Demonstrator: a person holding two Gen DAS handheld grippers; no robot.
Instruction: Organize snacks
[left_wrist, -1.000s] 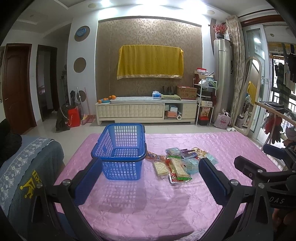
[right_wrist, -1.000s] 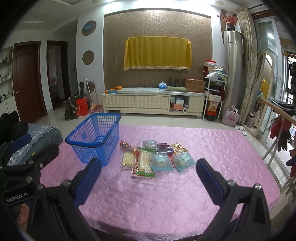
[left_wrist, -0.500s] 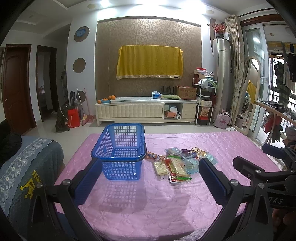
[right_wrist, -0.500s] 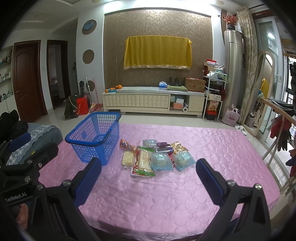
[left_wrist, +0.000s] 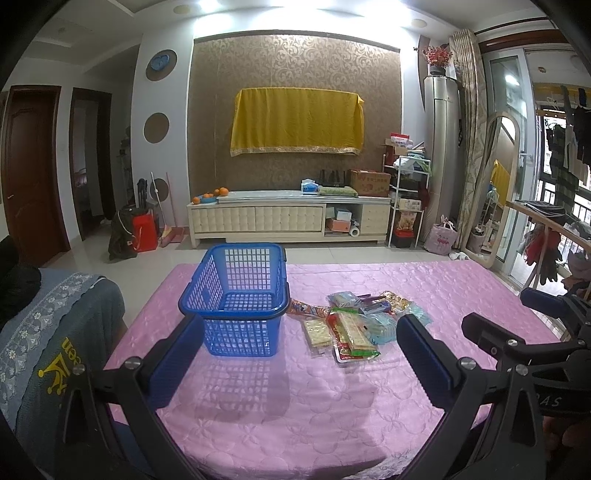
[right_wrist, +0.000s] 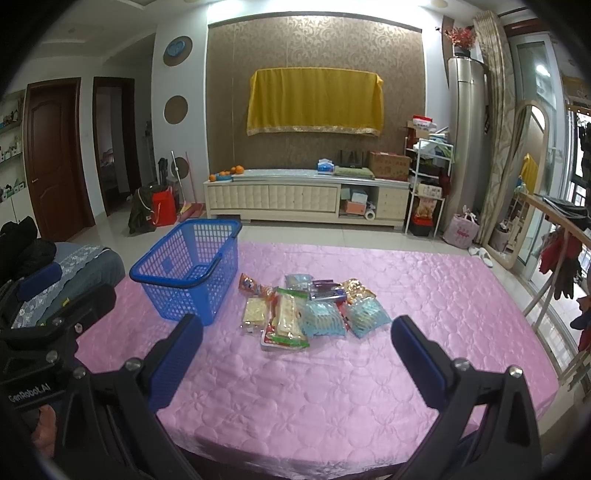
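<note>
An empty blue plastic basket (left_wrist: 240, 299) stands on the pink quilted table (left_wrist: 295, 406); it also shows in the right wrist view (right_wrist: 192, 273). A pile of several snack packets (left_wrist: 354, 325) lies just right of it, also in the right wrist view (right_wrist: 310, 314). My left gripper (left_wrist: 299, 347) is open and empty, above the near table, short of the basket. My right gripper (right_wrist: 295, 350) is open and empty, short of the snack pile. The right gripper's body shows in the left wrist view (left_wrist: 535, 350).
A grey-covered seat (left_wrist: 48, 332) stands at the table's left edge. Beyond the table are a floor, a white TV cabinet (left_wrist: 288, 221), a shelf rack (left_wrist: 406, 199) and a clothes rail (left_wrist: 546, 229) at the right.
Both views have barely shifted. The basket and snacks lie as before. Both grippers stay open.
</note>
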